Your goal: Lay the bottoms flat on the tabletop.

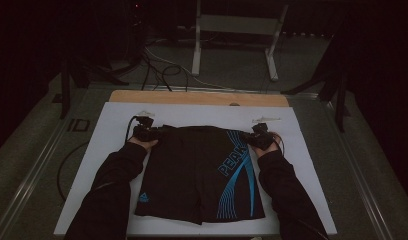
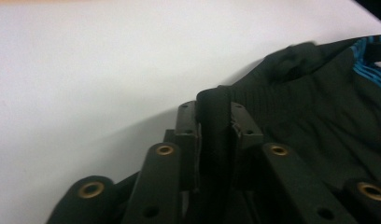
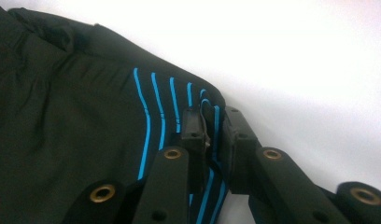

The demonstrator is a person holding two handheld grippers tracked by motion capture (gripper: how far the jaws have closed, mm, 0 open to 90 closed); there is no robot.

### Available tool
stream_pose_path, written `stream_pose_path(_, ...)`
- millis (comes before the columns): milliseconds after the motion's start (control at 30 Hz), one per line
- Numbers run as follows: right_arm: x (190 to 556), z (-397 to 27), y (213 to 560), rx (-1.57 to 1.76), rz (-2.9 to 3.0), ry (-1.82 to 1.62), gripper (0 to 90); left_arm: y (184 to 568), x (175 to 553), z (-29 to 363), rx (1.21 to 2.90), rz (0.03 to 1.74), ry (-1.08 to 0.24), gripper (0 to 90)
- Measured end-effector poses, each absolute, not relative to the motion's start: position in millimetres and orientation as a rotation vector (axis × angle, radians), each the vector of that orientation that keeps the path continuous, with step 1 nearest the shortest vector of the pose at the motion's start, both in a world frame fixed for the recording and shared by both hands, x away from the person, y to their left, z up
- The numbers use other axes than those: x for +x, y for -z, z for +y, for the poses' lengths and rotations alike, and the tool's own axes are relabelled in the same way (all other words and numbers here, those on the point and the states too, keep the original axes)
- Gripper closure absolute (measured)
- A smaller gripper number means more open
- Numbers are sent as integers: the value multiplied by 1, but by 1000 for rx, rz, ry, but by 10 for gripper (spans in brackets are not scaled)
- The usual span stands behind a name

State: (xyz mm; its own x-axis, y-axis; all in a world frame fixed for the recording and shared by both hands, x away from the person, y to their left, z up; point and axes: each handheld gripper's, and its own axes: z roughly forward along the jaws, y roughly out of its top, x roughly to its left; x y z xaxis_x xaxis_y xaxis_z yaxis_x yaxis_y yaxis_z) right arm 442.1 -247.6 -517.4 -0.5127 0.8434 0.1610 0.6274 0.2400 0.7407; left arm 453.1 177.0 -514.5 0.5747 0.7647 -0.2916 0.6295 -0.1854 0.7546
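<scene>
A pair of black shorts (image 1: 197, 170) with blue curved stripes and blue lettering lies flat on the white board (image 1: 112, 130), waistband at the far side. My left gripper (image 1: 145, 133) is shut on the waistband's left corner (image 2: 215, 100); the black fabric is pinched between its jaws. My right gripper (image 1: 258, 137) is shut on the waistband's right corner (image 3: 209, 105), where the blue stripes run between its jaws. Both hands rest at the far corners of the shorts (image 2: 319, 121), with sleeved forearms lying along the garment's sides.
The white board sits on a wooden table (image 1: 197, 97) whose far edge shows beyond it. Cables (image 1: 162, 70) and a white metal frame (image 1: 237, 30) stand on the floor behind. Dark stands flank the table on both sides.
</scene>
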Motion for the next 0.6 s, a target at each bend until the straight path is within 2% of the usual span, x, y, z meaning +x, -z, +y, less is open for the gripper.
stream_pose_path(267, 451, -244, 505, 1369, 2191, -1172, 818, 505, 452, 181, 1858, 1114, -272, 795)
stream_pose_path(600, 471, -235, 497, 1386, 2156, -1133, 818, 497, 464, 174, 1891, 1121, -384, 792)
